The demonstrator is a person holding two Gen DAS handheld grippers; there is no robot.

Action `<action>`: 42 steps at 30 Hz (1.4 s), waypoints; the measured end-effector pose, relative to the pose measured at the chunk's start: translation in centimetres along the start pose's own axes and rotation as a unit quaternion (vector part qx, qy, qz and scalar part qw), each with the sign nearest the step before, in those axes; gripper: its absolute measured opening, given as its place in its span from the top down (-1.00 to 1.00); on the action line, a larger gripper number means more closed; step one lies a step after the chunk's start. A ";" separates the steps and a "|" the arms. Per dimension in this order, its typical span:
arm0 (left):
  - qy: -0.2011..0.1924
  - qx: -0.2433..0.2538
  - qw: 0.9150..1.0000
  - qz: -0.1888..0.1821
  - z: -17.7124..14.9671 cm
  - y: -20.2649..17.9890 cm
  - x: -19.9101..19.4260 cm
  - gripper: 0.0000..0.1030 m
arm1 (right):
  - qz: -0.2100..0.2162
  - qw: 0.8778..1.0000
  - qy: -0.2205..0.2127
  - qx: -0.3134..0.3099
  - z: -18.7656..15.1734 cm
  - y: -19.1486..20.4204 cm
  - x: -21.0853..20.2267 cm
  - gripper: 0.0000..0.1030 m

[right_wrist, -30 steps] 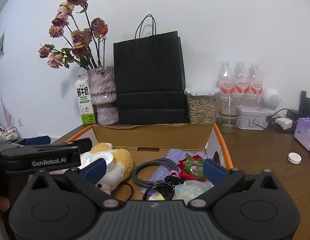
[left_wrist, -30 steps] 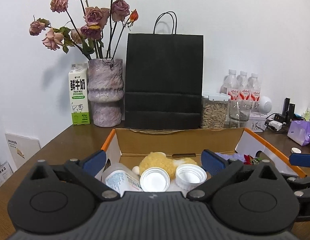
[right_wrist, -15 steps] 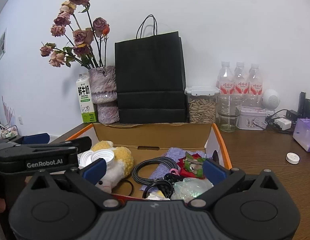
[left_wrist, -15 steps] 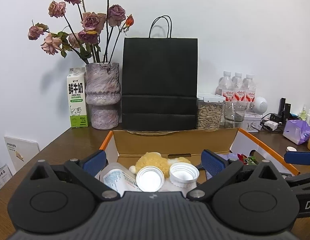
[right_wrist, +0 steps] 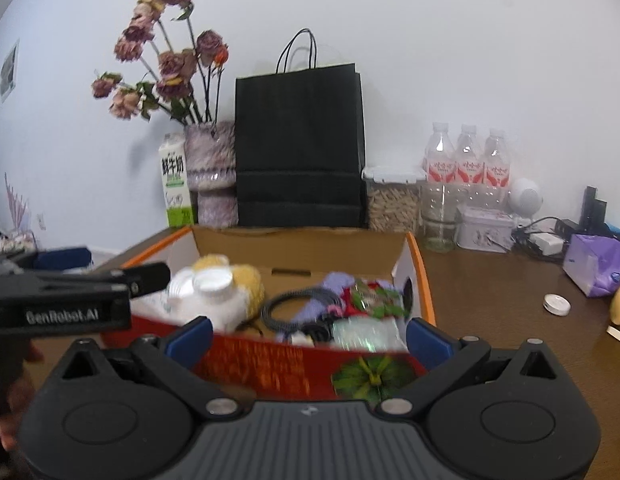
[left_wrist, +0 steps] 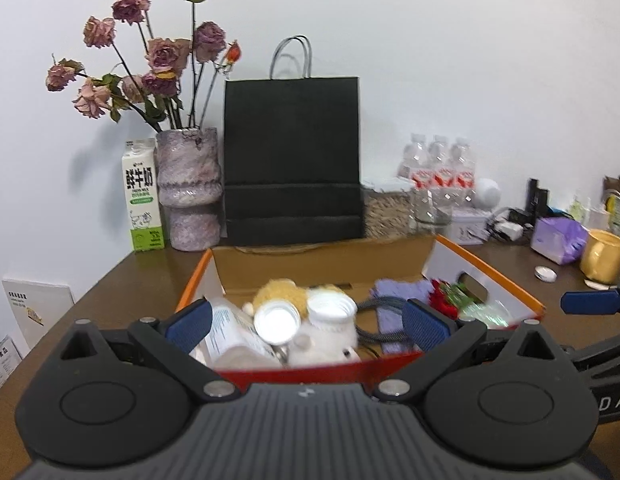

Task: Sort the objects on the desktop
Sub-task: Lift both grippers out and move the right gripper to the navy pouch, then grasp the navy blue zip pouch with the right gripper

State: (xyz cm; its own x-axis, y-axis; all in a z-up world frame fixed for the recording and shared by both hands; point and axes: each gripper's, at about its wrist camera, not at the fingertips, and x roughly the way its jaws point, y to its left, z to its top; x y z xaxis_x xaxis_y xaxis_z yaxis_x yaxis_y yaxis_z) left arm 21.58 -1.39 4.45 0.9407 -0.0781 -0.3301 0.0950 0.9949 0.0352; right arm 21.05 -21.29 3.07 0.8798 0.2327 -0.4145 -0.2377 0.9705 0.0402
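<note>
Both the left hand-held gripper (left_wrist: 306, 322) and the right hand-held gripper (right_wrist: 308, 338) hang spread and empty before the box (left_wrist: 490, 276) on the bench (right_wrist: 490, 280), so pick one item, perhaps the jar (left_wrist: 334, 312), and descend squarely, avoiding the cable (right_wrist: 298, 304).

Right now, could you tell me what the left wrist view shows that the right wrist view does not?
Only the left wrist view shows the whole yellow mug at the desk's right end. Only the right wrist view shows the watermelon print on the box's red front. Both show the cardboard box, black paper bag, milk carton and both open tools, left and right.
</note>
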 end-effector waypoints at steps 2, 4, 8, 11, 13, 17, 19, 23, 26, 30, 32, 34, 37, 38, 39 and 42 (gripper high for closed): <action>0.013 0.011 1.000 -0.003 -0.6 -0.3 -0.6 -1.00 | -0.004 1.000 0.006 -0.007 -0.8 -0.1 -1.4 -1.00; 0.027 0.027 0.999 -0.003 -1.4 -0.8 -1.2 -1.00 | -0.009 1.000 0.009 -0.011 -1.7 -0.3 -2.8 -1.00; 0.049 0.051 0.997 -0.019 -3.3 -1.8 -2.5 -1.00 | -0.006 1.000 0.021 -0.022 -3.9 -0.7 -5.9 -0.96; 0.063 0.066 0.995 -0.028 -4.4 -2.5 -3.1 -1.00 | -0.004 0.999 0.040 -0.032 -5.6 -0.9 -7.6 -0.88; 0.070 0.072 0.994 -0.031 -5.1 -2.8 -3.4 -0.99 | -0.001 0.998 0.048 -0.031 -6.3 -1.0 -8.5 -0.84; 0.086 0.071 0.993 -0.034 -6.2 -2.9 -3.7 -0.76 | 0.018 0.998 0.057 -0.027 -7.7 -1.1 -10.7 -0.81; 0.094 0.070 0.992 -0.038 -6.6 -2.8 -3.8 -0.55 | 0.025 0.997 0.066 -0.036 -8.2 -1.0 -11.1 -0.70; 0.112 0.068 0.990 -0.058 -7.4 -2.7 -4.2 -0.17 | 0.017 0.994 0.099 -0.041 -9.3 -1.0 -10.7 -0.56; 0.123 0.073 0.987 -0.074 -7.9 -3.0 -4.5 0.09 | 0.029 0.993 0.113 -0.033 -9.6 -1.4 -10.3 -0.17; 0.133 0.086 0.983 -0.091 -8.5 -3.5 -5.1 0.17 | 0.022 0.992 0.116 -0.035 -9.4 -1.5 -9.5 0.19; 0.133 0.090 0.982 -0.098 -8.7 -3.8 -5.6 0.16 | 0.023 0.992 0.117 -0.035 -9.2 -1.5 -8.9 0.20; 0.133 0.094 0.981 -0.103 -8.8 -4.1 -6.1 0.17 | 0.024 0.992 0.119 -0.036 -8.8 -1.5 -8.1 0.22; 0.134 0.101 0.979 -0.114 -9.0 -4.8 -6.6 0.17 | 0.026 0.992 0.120 -0.040 -8.1 -1.2 -7.0 0.28; 0.134 0.104 0.979 -0.115 -9.1 -5.0 -6.7 0.18 | 0.027 0.991 0.122 -0.041 -7.9 -1.2 -6.7 0.31; 0.134 0.106 0.978 -0.115 -9.2 -5.2 -6.8 0.18 | 0.027 0.991 0.123 -0.042 -7.8 -1.1 -6.4 0.35; 0.136 0.109 0.977 -0.119 -9.3 -5.7 -6.9 0.19 | 0.027 0.991 0.124 -0.044 -7.4 -0.9 -5.7 0.48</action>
State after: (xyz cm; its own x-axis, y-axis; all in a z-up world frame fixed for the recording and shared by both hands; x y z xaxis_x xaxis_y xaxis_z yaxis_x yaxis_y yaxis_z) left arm 11.52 -5.92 -2.27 0.7646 -0.2570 -0.5911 0.3959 0.9109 0.1161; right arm 13.25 -23.98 -1.33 0.7395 0.2504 -0.6248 -0.3262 0.9453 -0.0073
